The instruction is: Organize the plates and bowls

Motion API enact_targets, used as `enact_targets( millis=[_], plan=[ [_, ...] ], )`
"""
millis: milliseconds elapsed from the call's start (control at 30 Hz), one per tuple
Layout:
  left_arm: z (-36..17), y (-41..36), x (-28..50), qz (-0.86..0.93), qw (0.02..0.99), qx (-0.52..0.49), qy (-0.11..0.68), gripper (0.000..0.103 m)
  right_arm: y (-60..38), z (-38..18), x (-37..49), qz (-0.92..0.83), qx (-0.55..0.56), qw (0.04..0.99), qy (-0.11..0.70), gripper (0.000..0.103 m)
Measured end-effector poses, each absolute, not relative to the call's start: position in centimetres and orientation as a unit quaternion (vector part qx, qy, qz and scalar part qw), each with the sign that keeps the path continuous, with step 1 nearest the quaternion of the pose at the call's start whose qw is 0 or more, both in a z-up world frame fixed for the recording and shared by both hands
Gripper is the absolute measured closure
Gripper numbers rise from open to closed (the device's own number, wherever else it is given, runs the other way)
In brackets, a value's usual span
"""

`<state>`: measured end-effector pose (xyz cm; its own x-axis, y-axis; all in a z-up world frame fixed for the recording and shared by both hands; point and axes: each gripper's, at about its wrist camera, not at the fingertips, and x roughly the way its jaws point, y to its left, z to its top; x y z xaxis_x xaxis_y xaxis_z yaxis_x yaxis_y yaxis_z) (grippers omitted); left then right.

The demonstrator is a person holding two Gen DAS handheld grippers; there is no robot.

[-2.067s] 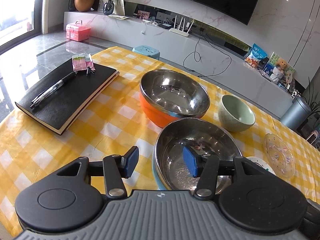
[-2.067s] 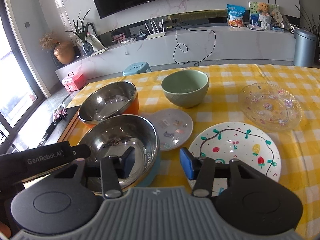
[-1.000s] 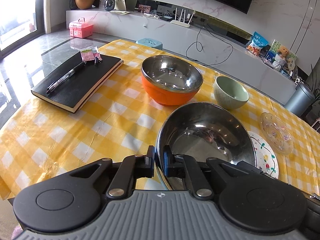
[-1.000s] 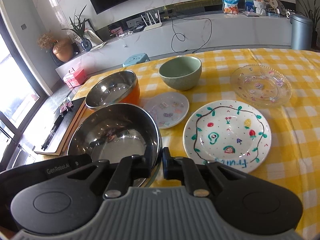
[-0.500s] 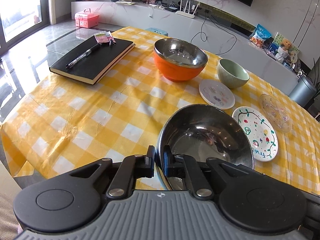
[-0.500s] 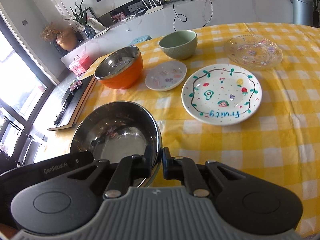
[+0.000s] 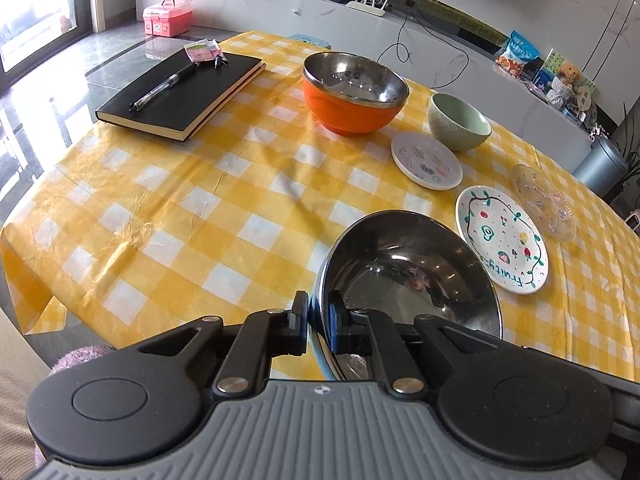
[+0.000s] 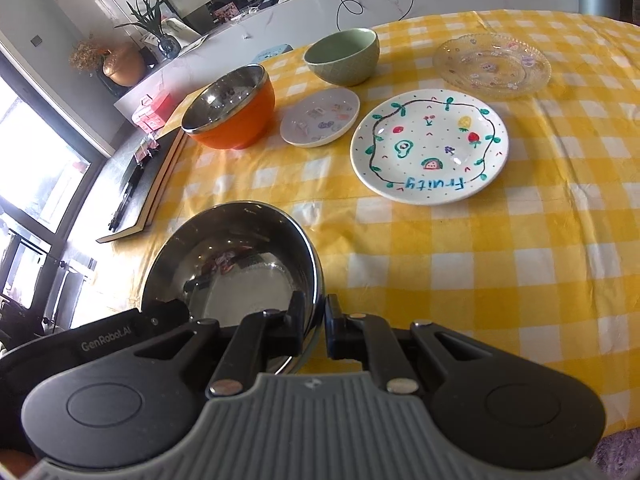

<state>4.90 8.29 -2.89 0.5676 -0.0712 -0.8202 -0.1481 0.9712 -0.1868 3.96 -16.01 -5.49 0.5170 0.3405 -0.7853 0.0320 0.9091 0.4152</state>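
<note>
Both tools pinch the steel bowl's (image 7: 412, 280) rim, left tool (image 7: 318, 326) and right tool (image 8: 314, 330) on opposite sides, above the desk's (image 7: 180, 208) near edge. Beyond lie an orange bowl (image 7: 352, 94), green bowl (image 7: 458, 122), three plates and, to the left, a notebook (image 7: 180, 94)

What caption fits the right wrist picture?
Right hand-held gripper pinches a steel bowl's rim, with painted fruit plate and orange bowl beyond.
</note>
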Motion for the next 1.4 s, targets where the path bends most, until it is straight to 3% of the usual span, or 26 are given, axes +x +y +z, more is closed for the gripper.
enact_targets(
  millis=[200,600,700,967,1100,1400],
  plan=[
    [-3.3,8.3,5.0,0.021,0.877,-0.124,0.465,0.092,-16.3,-5.6,3.9,0.088,0.199,0.850,0.480,0.095],
    [-3.1,8.5,5.1,0.016,0.879,-0.128,0.459,0.068,-16.0,-5.2,3.9,0.091,0.184,0.862,0.464,0.084],
    [-2.8,8.4,5.1,0.013,0.882,-0.124,0.455,0.061,-16.1,-4.8,3.8,0.090,0.181,0.867,0.455,0.074],
    [-1.3,9.0,5.3,0.012,0.894,-0.110,0.435,0.054,-16.1,-2.8,3.7,0.096,0.155,0.894,0.408,0.064],
    [-0.2,9.6,6.0,0.016,0.902,-0.107,0.418,0.053,-16.1,-1.6,4.3,0.084,0.141,0.911,0.378,0.047],
    [1.2,9.8,9.1,0.001,0.912,-0.078,0.402,0.049,-15.1,-1.5,8.1,0.067,0.106,0.915,0.384,0.046]
  ],
)
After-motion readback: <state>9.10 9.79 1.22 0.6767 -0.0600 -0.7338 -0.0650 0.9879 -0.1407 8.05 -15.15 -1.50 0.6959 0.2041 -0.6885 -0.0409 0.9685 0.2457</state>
